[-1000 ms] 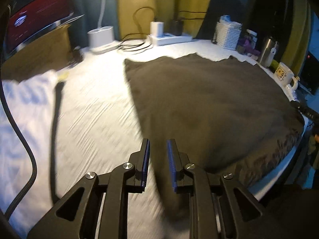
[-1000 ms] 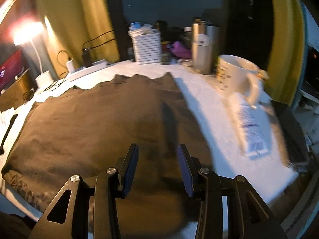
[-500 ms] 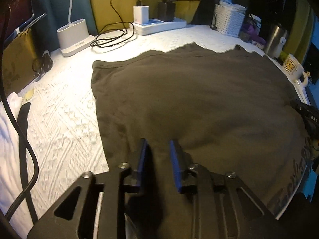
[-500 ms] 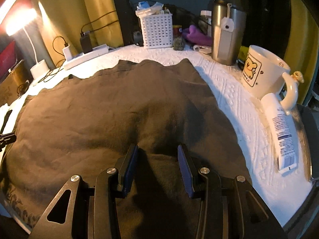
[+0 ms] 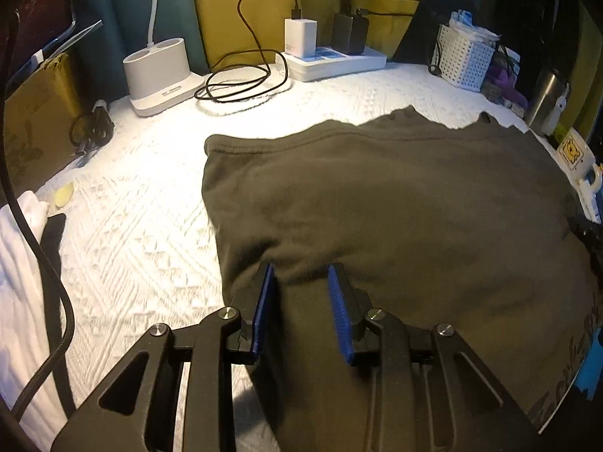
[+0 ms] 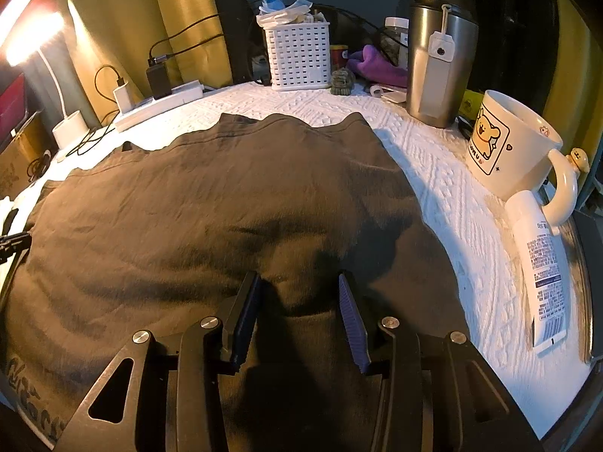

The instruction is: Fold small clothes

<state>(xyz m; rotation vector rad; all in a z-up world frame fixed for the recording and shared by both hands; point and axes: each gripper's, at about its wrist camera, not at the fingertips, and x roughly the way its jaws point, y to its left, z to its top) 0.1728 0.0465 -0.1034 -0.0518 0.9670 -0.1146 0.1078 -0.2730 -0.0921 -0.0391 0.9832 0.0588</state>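
Note:
A dark olive-brown garment [image 5: 395, 203] lies spread flat on the white textured cover [image 5: 143, 233]; it also shows in the right wrist view [image 6: 211, 203]. My left gripper [image 5: 301, 275] is open, low over the garment's near left part, with a ridge of cloth between its blue pads. My right gripper [image 6: 299, 282] is open, low over the garment's near right part, cloth bunched between its fingers. Neither is closed on the cloth.
At the back stand a white lamp base [image 5: 160, 71], a coiled black cable [image 5: 241, 86], a power strip [image 5: 335, 62] and a white basket [image 6: 299, 56]. A steel tumbler [image 6: 439, 71], a cartoon mug [image 6: 508, 147] and a white tube [image 6: 542, 267] sit at the right. White cloth [image 5: 19, 263] lies at the left.
Both grippers have moved forward and down onto the garment, from above its near edge to resting on the cloth. Both stay open.

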